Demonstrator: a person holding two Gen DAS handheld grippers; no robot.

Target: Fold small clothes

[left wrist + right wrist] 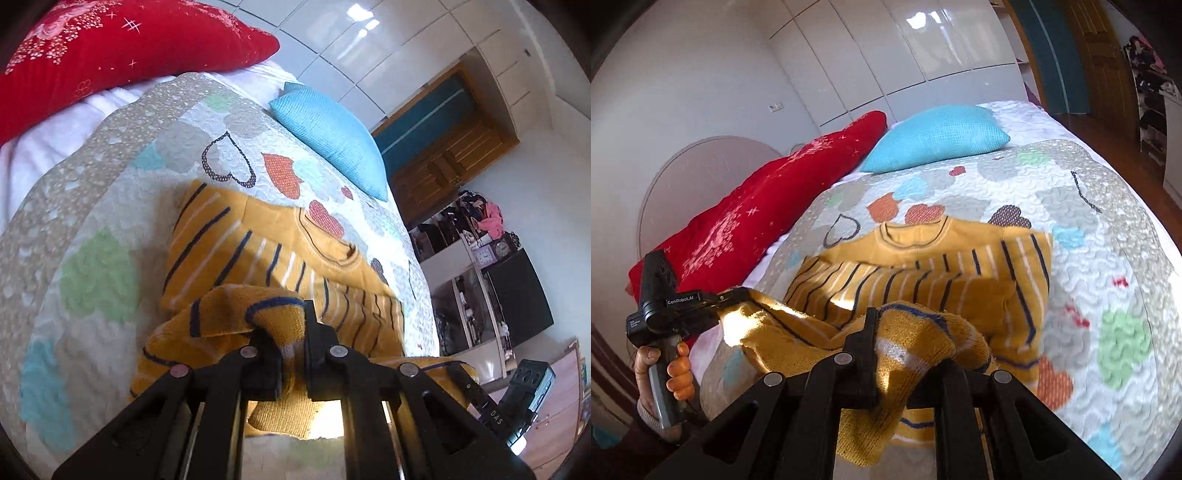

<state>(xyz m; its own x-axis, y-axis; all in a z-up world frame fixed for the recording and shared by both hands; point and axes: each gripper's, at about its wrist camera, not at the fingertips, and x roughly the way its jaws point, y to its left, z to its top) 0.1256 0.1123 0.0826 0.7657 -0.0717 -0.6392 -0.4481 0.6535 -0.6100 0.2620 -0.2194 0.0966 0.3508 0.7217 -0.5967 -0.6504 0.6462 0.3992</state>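
A small mustard-yellow knit sweater with navy and white stripes (266, 254) lies on the quilted bed, collar at the far end; it also shows in the right wrist view (923, 266). My left gripper (286, 332) is shut on the sweater's near hem and holds it lifted off the bed. It also shows in the right wrist view (731, 295), clamped on the hem's left corner. My right gripper (897, 332) is shut on the hem's other corner, with the fabric draped over its fingers. The right gripper's body shows at the left wrist view's lower right (517, 398).
The quilt with a heart pattern (1089, 240) covers the bed. A blue cushion (934, 136) and a red pillow (768, 206) lie at the head end. White wardrobe doors (886, 48) stand behind. Wooden door and cluttered shelves (480, 258) are beyond the bed's edge.
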